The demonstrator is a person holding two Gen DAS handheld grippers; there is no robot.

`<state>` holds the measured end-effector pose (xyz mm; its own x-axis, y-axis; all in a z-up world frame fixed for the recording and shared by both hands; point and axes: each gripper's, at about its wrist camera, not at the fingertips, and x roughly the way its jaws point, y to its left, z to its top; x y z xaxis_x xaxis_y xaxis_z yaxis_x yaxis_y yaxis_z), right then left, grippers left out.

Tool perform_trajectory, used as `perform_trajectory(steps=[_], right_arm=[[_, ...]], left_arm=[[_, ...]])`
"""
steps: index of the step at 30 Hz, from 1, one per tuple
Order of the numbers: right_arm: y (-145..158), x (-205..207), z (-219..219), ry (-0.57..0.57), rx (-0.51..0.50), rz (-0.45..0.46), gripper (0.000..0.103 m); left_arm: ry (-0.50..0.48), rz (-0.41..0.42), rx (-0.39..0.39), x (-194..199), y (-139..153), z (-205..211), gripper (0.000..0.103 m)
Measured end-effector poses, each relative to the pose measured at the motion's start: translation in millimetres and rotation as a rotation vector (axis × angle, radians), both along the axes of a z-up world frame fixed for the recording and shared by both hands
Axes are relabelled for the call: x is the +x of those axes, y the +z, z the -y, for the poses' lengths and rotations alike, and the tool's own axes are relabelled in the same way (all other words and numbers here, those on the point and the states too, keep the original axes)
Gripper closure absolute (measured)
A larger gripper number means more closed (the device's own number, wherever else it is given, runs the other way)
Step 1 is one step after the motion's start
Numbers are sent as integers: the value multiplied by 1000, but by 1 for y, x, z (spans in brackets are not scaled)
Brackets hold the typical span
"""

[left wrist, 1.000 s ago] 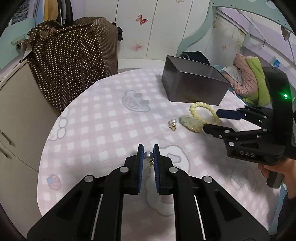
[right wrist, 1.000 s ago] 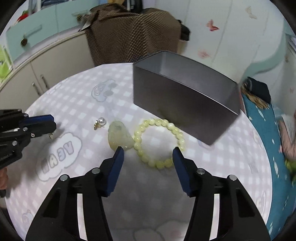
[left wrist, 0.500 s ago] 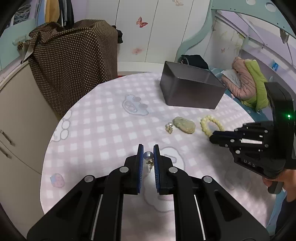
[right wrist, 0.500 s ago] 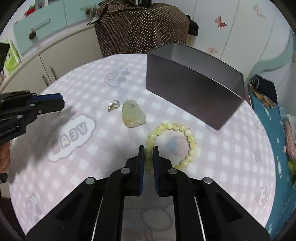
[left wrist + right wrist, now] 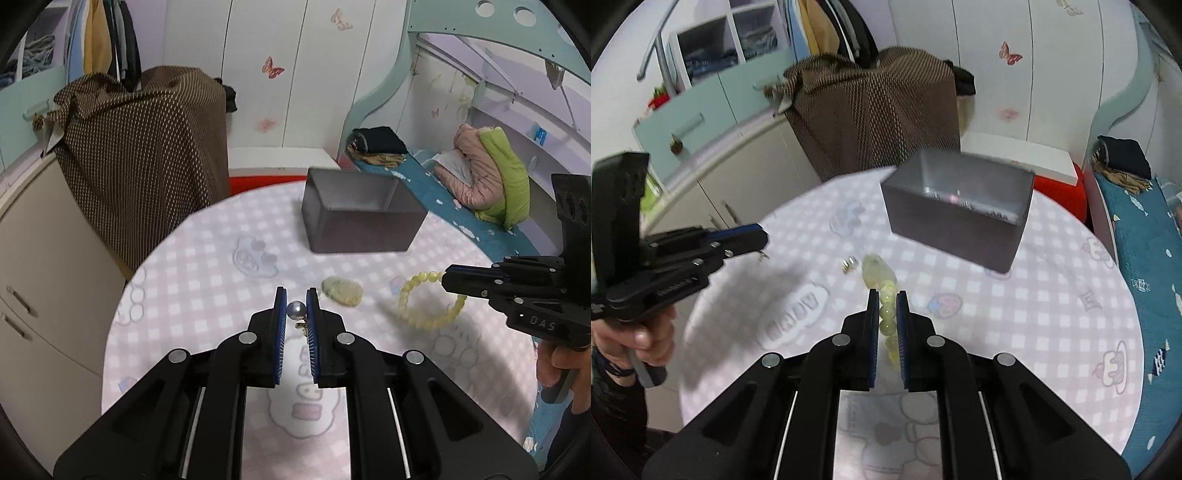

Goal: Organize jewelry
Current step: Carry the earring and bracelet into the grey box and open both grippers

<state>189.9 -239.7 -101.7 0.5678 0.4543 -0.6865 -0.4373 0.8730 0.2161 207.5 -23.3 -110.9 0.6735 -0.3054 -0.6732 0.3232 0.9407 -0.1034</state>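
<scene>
My left gripper point(image 5: 296, 297) is shut on a pearl earring point(image 5: 296, 309) and holds it above the round table. My right gripper point(image 5: 887, 299) is shut on a pale green bead bracelet point(image 5: 888, 325), which hangs from it above the table; it also shows in the left wrist view point(image 5: 424, 295). A green jade pendant point(image 5: 341, 290) lies on the table, with a second pearl earring point(image 5: 850, 263) beside it. The grey open box point(image 5: 360, 221) stands at the far side, with small jewelry pieces inside point(image 5: 960, 201).
The table has a pink checked cloth point(image 5: 207, 280). A chair draped in brown dotted fabric point(image 5: 147, 147) stands behind it, cabinets point(image 5: 37, 258) to the left, and a bed with clothes point(image 5: 484, 173) to the right.
My right gripper shut on the bracelet and lifted it off the table. My left gripper rose higher with the pearl earring. Both views have pulled back from the table.
</scene>
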Motion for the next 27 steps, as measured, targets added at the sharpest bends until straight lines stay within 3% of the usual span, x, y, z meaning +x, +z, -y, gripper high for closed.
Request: perform_trajectory(steps=[9,17,27], right_arm=[[46,-2,5,-10,47,81,95],[94,23,10,-47,51,149,95],[105,75,26,-110,38,113,95]], left_arm=[[-16,50,-8,10,38,10,92],[-52,64,-49,42,78,32,92],[-77,32,-62,99,107,66,92]])
